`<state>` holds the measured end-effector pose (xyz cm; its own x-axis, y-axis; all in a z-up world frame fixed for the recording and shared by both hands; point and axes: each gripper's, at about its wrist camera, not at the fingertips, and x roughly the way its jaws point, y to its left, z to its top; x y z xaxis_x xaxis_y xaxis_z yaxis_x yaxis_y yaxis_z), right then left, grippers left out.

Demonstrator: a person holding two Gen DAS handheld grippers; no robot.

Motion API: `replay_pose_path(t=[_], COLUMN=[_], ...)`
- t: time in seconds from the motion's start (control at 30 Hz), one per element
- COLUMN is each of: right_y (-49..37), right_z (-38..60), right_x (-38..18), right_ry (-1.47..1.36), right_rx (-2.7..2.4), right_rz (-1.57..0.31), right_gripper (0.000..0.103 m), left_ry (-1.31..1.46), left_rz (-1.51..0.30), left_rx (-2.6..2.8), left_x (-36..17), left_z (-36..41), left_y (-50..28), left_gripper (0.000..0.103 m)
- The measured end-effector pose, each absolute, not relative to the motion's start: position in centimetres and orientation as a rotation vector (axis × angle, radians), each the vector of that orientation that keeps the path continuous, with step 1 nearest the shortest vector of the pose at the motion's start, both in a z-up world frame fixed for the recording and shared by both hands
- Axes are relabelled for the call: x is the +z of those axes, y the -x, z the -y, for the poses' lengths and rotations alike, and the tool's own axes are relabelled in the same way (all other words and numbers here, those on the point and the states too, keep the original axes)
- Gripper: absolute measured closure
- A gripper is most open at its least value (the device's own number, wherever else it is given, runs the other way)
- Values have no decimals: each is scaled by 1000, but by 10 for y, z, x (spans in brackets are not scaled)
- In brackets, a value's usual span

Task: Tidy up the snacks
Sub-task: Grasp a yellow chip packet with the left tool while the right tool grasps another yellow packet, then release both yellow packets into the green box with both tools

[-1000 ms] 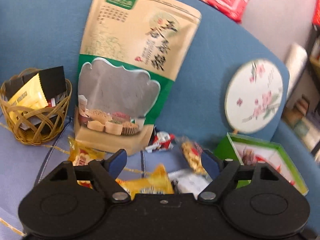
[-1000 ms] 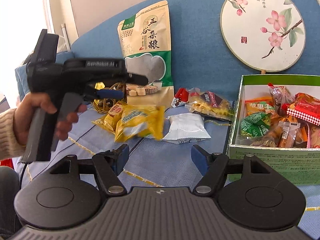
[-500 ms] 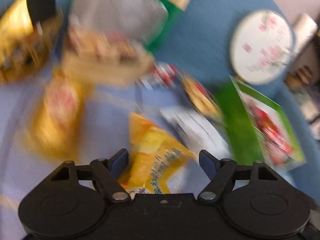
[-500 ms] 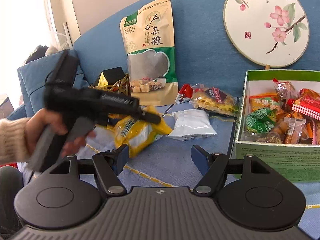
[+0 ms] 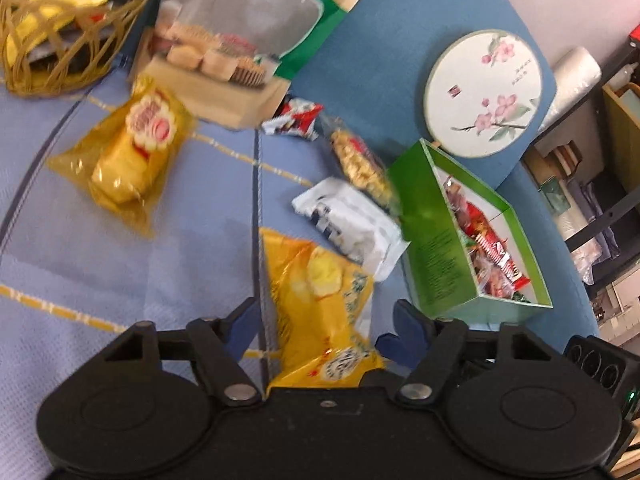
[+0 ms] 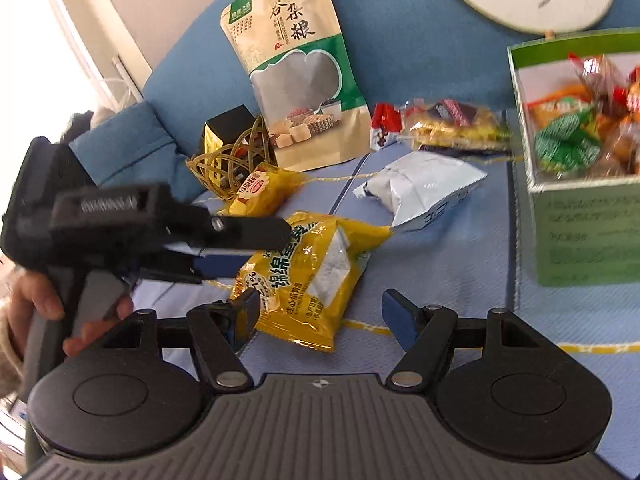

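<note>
A yellow snack packet (image 5: 320, 304) (image 6: 312, 272) lies on the pale blue sofa seat. My left gripper (image 5: 324, 320) (image 6: 240, 248) points down over the packet's near end, which sits between its closing jaws. The blue pads stand just off the packet's edges and do not press on it. My right gripper (image 6: 320, 312) is open with nothing gripped, hovering just short of the same packet. A green box (image 5: 432, 240) (image 6: 580, 240) holding several wrapped snacks stands to the right.
Loose on the seat are a yellow cake packet (image 5: 128, 160) (image 6: 260, 192), a white packet (image 5: 348, 216) (image 6: 424, 192), a clear packet of yellow snacks (image 5: 360, 164) and a red-white candy (image 5: 296, 120). A big grain pouch (image 6: 296, 72), a wicker basket (image 6: 228, 160) and a round fan (image 5: 484, 92) stand at the sofa back.
My left gripper tipped down and came in over the yellow packet, and its jaws narrowed around it. My right gripper sank and rolled a little toward the seat.
</note>
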<state>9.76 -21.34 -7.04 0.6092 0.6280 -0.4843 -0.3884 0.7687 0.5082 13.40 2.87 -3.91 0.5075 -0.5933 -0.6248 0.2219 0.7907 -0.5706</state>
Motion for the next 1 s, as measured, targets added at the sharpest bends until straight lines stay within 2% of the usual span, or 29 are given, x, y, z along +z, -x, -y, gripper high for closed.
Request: replay_pose_path(t=[0.03, 0.07, 0.1, 0.13, 0.17, 0.2, 0.23, 0.3, 0.6, 1.0], right_y=[-100, -102, -103, -105, -105, -103, -100, -93, -69, -62], right_z=[212, 211, 208, 207, 205, 206, 206, 207, 254, 346], right_x=[-74, -78, -80, -80, -77, -73, -67, -56, -6, 12], right_ry=[-397, -416, -412, -407, -407, -398, -369, -329, -282, -349], right_rx=[604, 603, 606, 622, 615, 619, 620, 609, 477, 150], right_rz=[-707, -711, -706, -721, -722, -712, -692, -648, -412, -265], right_gripper=[0, 0, 16, 41, 42, 49, 54, 55, 55, 55], left_ry=[458, 457, 469, 489, 507, 513, 505, 480, 418, 304], left_rz=[-928, -943, -942, -938, -942, -938, -928, -897, -757, -727], left_rx=[-512, -511, -522, -521, -509, -514, -526, -542, -693, -899], left_x=[-44, -50, -56, -57, -56, -53, -48, -34, 26, 50], left_z=[-29, -29, -29, -30, -30, -30, -27, -20, 41, 178], left_y=[-136, -139, -141, -141, -141, -140, -138, -134, -141, -180], left_gripper=[45, 78, 82, 83, 86, 91, 91, 91, 91, 90])
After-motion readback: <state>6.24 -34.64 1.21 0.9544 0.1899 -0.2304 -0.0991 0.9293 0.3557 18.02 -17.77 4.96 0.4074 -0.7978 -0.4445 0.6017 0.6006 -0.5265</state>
